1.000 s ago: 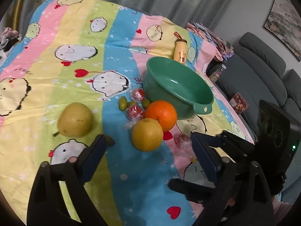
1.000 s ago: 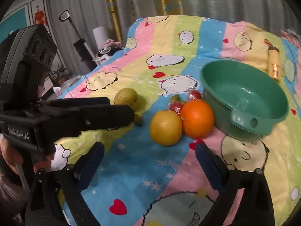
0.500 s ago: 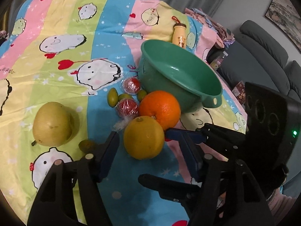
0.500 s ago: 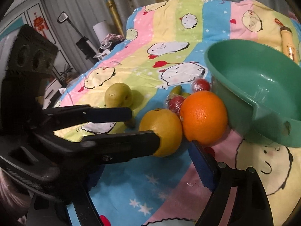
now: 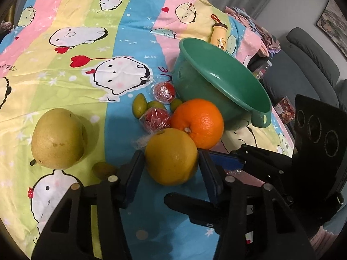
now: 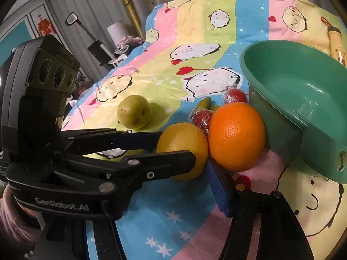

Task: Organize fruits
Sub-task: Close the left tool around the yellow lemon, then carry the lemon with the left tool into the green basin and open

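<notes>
- We see the left gripper (image 5: 171, 165) reaching down over a striped cartoon tablecloth (image 5: 121, 32), its two blue pads set against opposite sides of a yellow fruit (image 5: 169, 147). The jaws have just been closing, and the fruit is pinched between them.
- The yellow fruit rests on the cloth's blue stripe and touches an orange (image 5: 198, 123) behind it. The orange sits right against the outer wall of an empty green bowl (image 5: 216, 73).
- The right gripper (image 6: 171, 184) comes in from the other side with its jaws spread and nothing pinched, though they have just been narrowing. One blue pad (image 6: 218, 187) lies low by the cloth, just under the spot where the two round fruits meet. We find its other finger mostly hidden behind the left tool, which crosses in front of it.
- Two red fruits in clear wrap (image 5: 155, 119) and several small green fruits (image 5: 138, 105) cluster behind the yellow fruit, beside the bowl.
- A pear (image 5: 57, 138) lies well apart on the yellow-green stripe, with one small dull-green fruit (image 5: 104, 170) near it.
- A pale yellow bottle (image 5: 219, 35) lies beyond the bowl.
</notes>
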Demonstrator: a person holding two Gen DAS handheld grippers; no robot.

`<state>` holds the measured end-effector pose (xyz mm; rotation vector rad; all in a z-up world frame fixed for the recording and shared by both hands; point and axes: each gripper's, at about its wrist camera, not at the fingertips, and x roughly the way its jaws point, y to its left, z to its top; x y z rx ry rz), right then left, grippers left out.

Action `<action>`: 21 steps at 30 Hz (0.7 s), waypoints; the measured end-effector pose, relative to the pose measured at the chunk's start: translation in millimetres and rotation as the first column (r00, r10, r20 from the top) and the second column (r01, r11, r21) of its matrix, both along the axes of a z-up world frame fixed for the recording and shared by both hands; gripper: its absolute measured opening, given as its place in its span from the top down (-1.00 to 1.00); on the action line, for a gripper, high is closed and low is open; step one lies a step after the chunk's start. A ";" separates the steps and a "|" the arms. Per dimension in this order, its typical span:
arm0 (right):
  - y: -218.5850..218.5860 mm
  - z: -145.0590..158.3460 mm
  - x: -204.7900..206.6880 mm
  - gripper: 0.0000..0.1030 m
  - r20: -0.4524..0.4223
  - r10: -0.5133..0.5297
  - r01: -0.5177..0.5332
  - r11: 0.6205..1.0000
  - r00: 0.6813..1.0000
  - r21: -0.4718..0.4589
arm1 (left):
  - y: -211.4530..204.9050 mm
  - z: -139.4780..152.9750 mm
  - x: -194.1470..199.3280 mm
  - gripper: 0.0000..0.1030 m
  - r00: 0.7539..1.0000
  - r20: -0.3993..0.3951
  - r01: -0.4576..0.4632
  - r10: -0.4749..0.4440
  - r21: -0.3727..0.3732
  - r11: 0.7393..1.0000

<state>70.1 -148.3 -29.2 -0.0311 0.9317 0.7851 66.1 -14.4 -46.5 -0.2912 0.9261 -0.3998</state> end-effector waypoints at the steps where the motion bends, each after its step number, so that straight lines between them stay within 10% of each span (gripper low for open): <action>1: -0.9 -0.8 0.8 -0.28 -0.003 -0.004 0.004 1.000 1.000 0.001 | 0.3 -0.5 0.0 0.00 1.000 -0.001 -0.001 0.001 -0.001 1.000; 21: 4.9 0.8 -6.8 0.05 0.076 -0.044 0.047 0.998 0.996 -0.042 | 5.3 0.8 -5.6 -0.02 0.999 0.008 -0.041 0.041 -0.012 0.999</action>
